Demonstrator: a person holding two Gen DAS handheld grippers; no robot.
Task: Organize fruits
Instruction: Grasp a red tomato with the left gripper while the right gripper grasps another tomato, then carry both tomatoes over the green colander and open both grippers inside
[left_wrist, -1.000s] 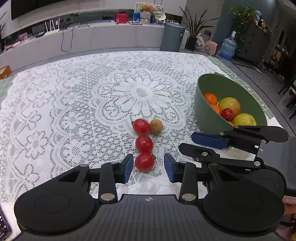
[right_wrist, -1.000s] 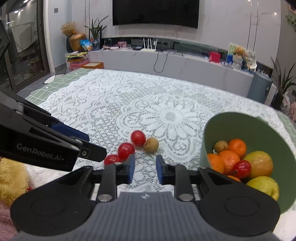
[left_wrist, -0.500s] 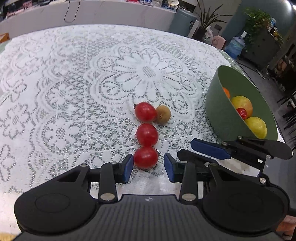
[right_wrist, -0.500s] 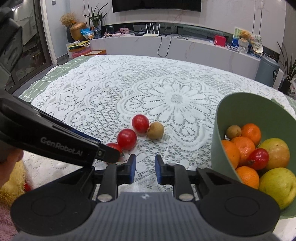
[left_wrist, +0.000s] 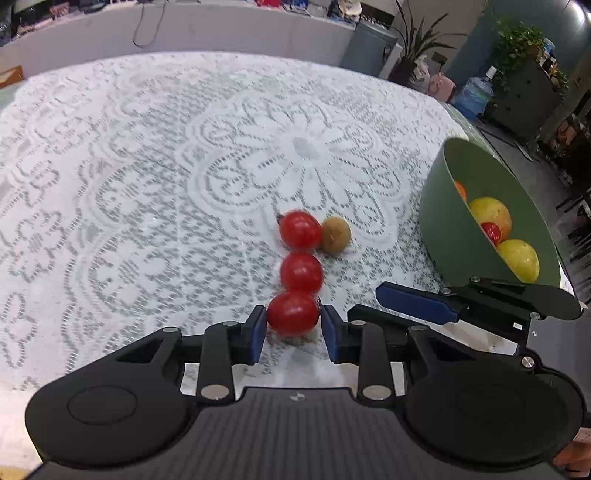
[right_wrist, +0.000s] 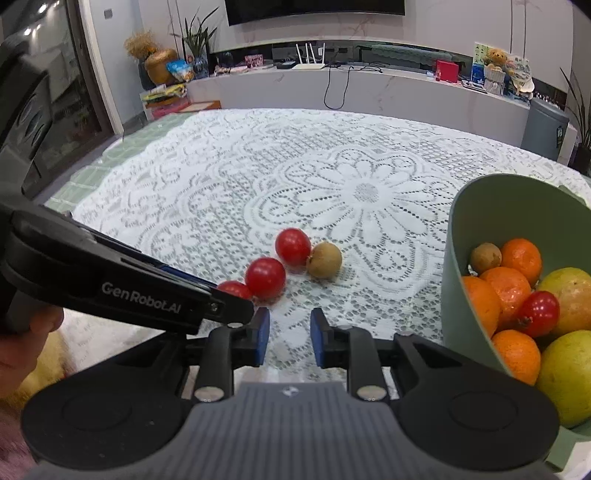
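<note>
Three red tomatoes lie in a row on the lace cloth, with a small brown fruit (left_wrist: 335, 234) beside the far one (left_wrist: 300, 229). My left gripper (left_wrist: 293, 328) has its jaws closing on the nearest tomato (left_wrist: 291, 314), whose sides the blue pads touch while it rests on the cloth. The middle tomato (left_wrist: 301, 272) touches it. My right gripper (right_wrist: 290, 338) hovers shut, holding nothing, just right of the row and close to the green bowl (right_wrist: 480, 221). The bowl holds oranges, yellow-green fruits, a tomato and a brown fruit. The left gripper's body hides most of the nearest tomato (right_wrist: 234, 288) in the right wrist view.
The round table is covered by a white lace cloth (left_wrist: 147, 166). The green bowl (left_wrist: 443, 206) stands at the table's right edge. A hand (right_wrist: 26, 339) holds the left gripper. A low white counter and a grey bin stand beyond the table.
The left gripper moved forward and down until the nearest tomato sat between its pads, then narrowed its jaws onto it. The right gripper stayed nearly still.
</note>
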